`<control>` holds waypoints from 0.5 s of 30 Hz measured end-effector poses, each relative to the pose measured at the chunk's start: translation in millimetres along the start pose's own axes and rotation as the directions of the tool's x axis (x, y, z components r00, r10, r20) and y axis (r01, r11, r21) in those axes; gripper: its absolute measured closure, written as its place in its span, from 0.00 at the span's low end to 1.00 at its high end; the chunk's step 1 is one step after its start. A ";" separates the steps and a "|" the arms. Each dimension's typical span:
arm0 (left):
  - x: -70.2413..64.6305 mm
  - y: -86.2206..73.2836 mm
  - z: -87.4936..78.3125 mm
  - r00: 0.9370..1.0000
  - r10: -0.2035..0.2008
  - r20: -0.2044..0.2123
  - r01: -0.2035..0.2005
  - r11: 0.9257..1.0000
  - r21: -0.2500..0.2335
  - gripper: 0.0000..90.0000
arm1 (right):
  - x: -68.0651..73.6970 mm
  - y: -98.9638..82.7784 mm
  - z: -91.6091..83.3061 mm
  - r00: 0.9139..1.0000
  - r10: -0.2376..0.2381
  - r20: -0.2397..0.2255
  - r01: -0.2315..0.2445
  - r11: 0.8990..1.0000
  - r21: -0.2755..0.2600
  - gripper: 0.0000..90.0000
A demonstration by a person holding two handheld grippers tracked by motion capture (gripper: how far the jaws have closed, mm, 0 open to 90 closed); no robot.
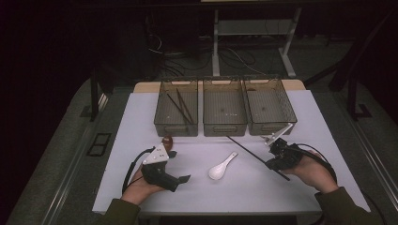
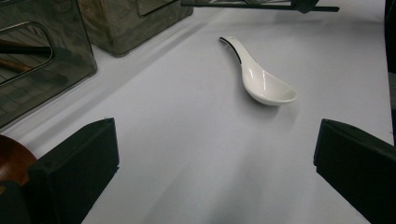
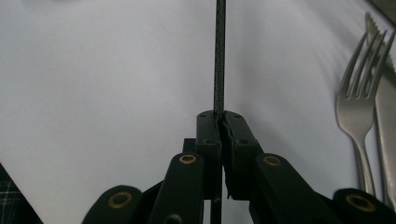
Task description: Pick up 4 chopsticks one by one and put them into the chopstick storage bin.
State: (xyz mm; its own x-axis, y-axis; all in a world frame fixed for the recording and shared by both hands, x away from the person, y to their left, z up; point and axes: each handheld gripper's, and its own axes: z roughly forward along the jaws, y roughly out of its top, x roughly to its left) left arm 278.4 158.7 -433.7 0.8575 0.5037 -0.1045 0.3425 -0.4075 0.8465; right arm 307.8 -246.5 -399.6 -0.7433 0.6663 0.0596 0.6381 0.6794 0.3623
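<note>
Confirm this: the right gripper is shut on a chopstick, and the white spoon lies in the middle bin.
Wrong on the spoon. The right gripper is shut on the chopstick, but the high view shows the white spoon on the table, outside the middle bin.

spoon (image 1: 221,167) before bins (image 1: 225,113); chopstick (image 1: 257,157) right

Lying bowl-up on the white table sheet (image 1: 197,187), mid-table: white ceramic spoon (image 1: 222,167). Sitting in a row at the far edge: three mesh bins (image 1: 224,125), the left one holding two dark chopsticks (image 1: 180,108) crossing each other. Resting side by side near the right bin: fork (image 3: 357,100) and knife (image 3: 385,107). Showing at the near left: brown rounded item (image 1: 167,140), identity unclear.
</note>
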 end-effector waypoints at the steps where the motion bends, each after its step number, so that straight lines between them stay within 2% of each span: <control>1: 0.0 0.0 0.0 1.000 0.000 0.000 0.000 1.000 0.000 0.00 | -0.2 0.1 -2.1 1.000 0.000 -0.005 0.000 1.000 -0.016 0.94; 7: 0.3 0.0 0.2 1.000 0.002 0.000 -0.002 1.000 0.003 0.00 | -2.3 1.5 -14.3 0.999 0.018 -0.033 -0.022 0.993 -0.113 0.94; 12: -0.2 0.0 0.5 1.000 0.002 0.002 -0.002 1.000 0.005 0.00 | -3.7 4.3 -22.3 0.999 0.038 -0.029 -0.043 0.981 -0.188 0.94; 15: 0.5 0.1 0.5 1.000 0.005 0.000 -0.005 1.000 0.005 0.00 | -4.8 8.0 -25.5 0.998 0.047 -0.036 -0.054 0.976 -0.213 0.94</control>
State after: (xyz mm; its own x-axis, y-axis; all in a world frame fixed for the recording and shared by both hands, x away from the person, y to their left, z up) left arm 279.0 158.5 -433.9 0.8592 0.5019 -0.0998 0.3398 -0.4138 0.8446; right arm 311.4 -252.2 -373.2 -0.7189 0.6863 0.1102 0.6199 0.5613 0.5483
